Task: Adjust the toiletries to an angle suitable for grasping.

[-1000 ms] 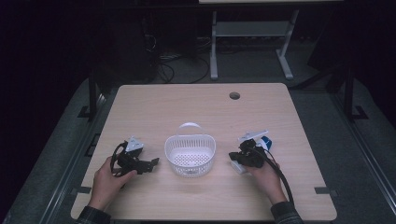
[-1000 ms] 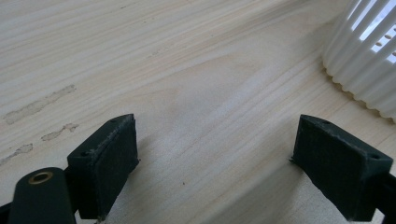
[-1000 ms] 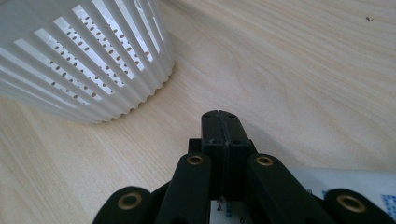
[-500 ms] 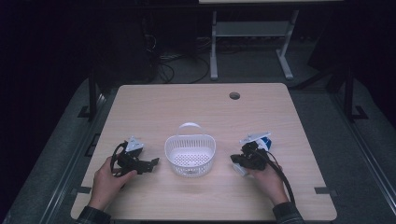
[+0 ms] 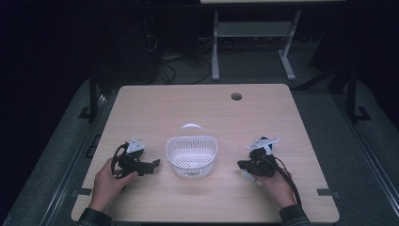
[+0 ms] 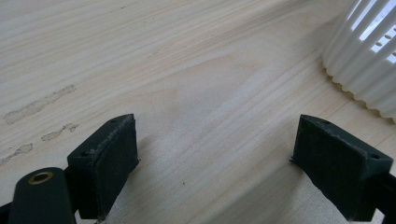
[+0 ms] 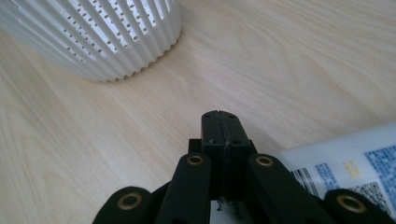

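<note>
A white slotted basket (image 5: 191, 156) with a handle stands in the middle of the wooden table (image 5: 197, 108); its ribbed wall (image 7: 102, 42) is close in the right gripper view, and its wall (image 6: 369, 70) also edges the left gripper view. My left gripper (image 5: 154, 165) rests left of the basket, pointing at it, open, with bare wood between its jaws (image 6: 215, 172). My right gripper (image 5: 242, 165) lies right of the basket, its pads (image 7: 211, 130) pressed together on nothing. A white package with blue print and a square code (image 7: 345, 158) lies just beside the right gripper.
A round cable hole (image 5: 236, 96) sits at the table's far right. Beyond the far edge stand a grey metal frame (image 5: 254, 33) and floor cables (image 5: 181, 61). A hand (image 5: 109, 181) holds the left gripper, another hand (image 5: 277, 186) the right.
The right hand and its gripper have drifted slightly toward the near edge of the table. The left gripper and the basket have stayed put.
</note>
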`<state>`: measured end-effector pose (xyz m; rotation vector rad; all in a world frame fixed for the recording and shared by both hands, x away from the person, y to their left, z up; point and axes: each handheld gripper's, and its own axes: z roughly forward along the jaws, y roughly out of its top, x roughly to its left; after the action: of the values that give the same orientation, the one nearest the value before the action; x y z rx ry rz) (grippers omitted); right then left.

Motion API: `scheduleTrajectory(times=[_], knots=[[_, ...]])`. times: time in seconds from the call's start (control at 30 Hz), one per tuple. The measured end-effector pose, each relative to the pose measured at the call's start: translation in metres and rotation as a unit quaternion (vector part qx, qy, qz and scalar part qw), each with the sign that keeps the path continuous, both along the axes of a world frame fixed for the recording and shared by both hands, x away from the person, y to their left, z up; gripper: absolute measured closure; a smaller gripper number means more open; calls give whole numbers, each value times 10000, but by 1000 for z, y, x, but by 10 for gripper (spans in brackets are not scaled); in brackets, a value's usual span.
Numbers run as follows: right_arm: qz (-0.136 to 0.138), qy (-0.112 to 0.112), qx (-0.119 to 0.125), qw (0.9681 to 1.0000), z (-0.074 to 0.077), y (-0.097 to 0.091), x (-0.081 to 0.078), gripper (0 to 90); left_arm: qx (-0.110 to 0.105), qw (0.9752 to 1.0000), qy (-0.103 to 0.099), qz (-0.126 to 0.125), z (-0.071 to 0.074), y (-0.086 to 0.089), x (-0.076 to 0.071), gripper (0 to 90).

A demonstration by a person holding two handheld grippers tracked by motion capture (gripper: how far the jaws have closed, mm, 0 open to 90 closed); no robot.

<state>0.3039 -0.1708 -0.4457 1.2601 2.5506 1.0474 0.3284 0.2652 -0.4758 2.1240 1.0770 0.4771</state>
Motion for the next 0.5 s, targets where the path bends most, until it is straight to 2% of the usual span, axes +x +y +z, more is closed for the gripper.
scheduleTrajectory(times=[0.5], knots=[[-130, 11, -15, 9999, 3, -25, -23, 897, 2, 10000, 2, -2, 0, 0, 0, 130]])
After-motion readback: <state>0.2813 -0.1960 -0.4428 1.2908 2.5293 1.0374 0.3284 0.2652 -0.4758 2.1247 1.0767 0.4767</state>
